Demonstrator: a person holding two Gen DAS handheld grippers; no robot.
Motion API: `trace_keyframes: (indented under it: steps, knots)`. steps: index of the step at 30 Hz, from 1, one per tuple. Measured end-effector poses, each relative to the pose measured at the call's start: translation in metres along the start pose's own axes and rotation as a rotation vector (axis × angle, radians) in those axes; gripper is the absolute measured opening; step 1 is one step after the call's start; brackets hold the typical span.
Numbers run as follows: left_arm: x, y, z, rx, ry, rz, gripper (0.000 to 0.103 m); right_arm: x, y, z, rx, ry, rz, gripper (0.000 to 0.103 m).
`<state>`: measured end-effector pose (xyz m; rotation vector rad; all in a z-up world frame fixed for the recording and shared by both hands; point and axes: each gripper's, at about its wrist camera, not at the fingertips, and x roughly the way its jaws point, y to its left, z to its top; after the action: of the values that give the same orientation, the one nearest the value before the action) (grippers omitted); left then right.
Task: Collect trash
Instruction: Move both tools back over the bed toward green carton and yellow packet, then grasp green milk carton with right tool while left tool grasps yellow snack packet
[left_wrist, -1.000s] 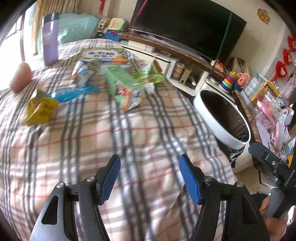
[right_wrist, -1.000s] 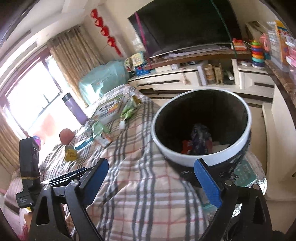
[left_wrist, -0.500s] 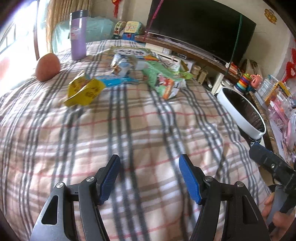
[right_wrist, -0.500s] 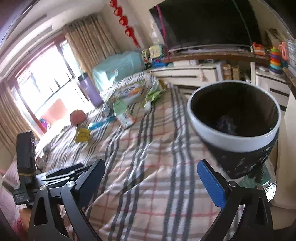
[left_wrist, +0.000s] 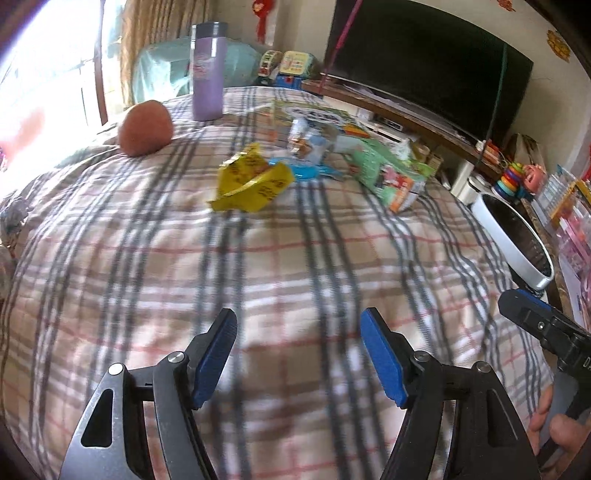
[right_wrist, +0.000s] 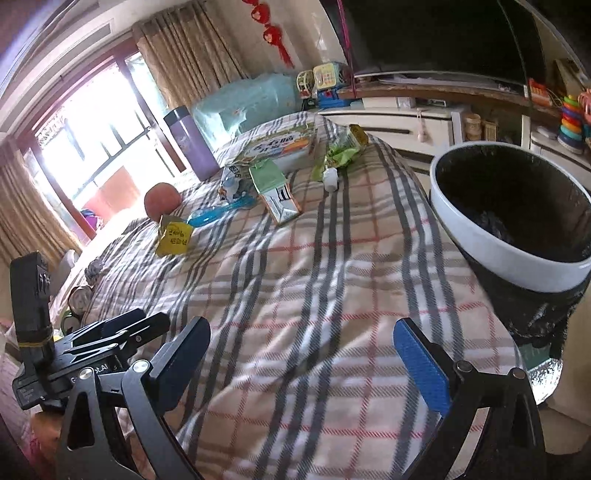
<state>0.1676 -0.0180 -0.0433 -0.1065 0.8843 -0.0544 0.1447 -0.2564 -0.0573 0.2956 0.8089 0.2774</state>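
Trash lies on a plaid blanket (left_wrist: 280, 266): a crumpled yellow wrapper (left_wrist: 251, 182) (right_wrist: 173, 236), a green carton (left_wrist: 388, 173) (right_wrist: 277, 192), a blue plastic piece (left_wrist: 303, 170) (right_wrist: 218, 214), a light-blue wrapper (left_wrist: 310, 144) and a green bag (right_wrist: 340, 151). A white-rimmed black bin (right_wrist: 517, 218) (left_wrist: 517, 240) stands at the blanket's right edge. My left gripper (left_wrist: 299, 354) is open and empty, well short of the yellow wrapper. My right gripper (right_wrist: 306, 362) is open and empty, left of the bin.
A purple flask (left_wrist: 207, 70) and a reddish-brown ball (left_wrist: 146, 127) sit at the far left of the blanket. A picture book (right_wrist: 280, 146) lies at the far end. A TV (left_wrist: 424, 62), a low cabinet and toys stand behind.
Both grippers have swung left, away from the bin and toward the trash on the blanket. The yellow wrapper now sits nearer the middle of the left view. Both stay open.
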Motion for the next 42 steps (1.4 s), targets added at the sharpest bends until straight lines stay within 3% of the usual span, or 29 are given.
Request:
trace_keyframes:
  steps: [7,14,18,28,30,32,33,34,35,36,42]
  knots:
    - [0.006,0.022,0.021,0.004,-0.011,0.025,0.069,0.019,0.013,0.009,-0.030,0.016,0.012,0.099]
    - [0.029,0.032,0.048,0.056,-0.032,0.042,0.080,0.045,0.020,0.032,-0.050,0.012,0.006,0.098]
    - [0.050,0.034,0.061,0.082,-0.029,0.067,0.081,0.066,0.024,0.046,-0.062,0.018,-0.006,0.095]
    - [0.075,0.044,0.070,0.056,-0.039,0.008,0.079,0.101,0.026,0.078,-0.079,0.012,-0.040,0.089]
    - [0.074,0.043,0.071,0.066,-0.056,-0.007,0.072,0.109,0.026,0.084,-0.081,0.013,-0.052,0.085]
    - [0.079,0.043,0.072,0.075,-0.049,-0.032,0.044,0.116,0.026,0.088,-0.077,0.021,-0.056,0.075]
    - [0.082,0.042,0.072,0.078,-0.035,-0.045,0.033,0.119,0.027,0.089,-0.078,0.025,-0.059,0.072]
    - [0.085,0.043,0.071,0.081,-0.019,-0.063,0.026,0.123,0.029,0.090,-0.081,0.030,-0.065,0.062]
    - [0.084,0.042,0.071,0.081,-0.021,-0.070,0.023,0.126,0.030,0.090,-0.088,0.036,-0.072,0.045]
    - [0.081,0.042,0.070,0.080,-0.029,-0.078,0.023,0.127,0.032,0.090,-0.094,0.042,-0.078,0.036]
    - [0.072,0.048,0.063,0.047,-0.029,-0.098,0.021,0.114,0.036,0.084,-0.116,0.009,-0.091,0.035]
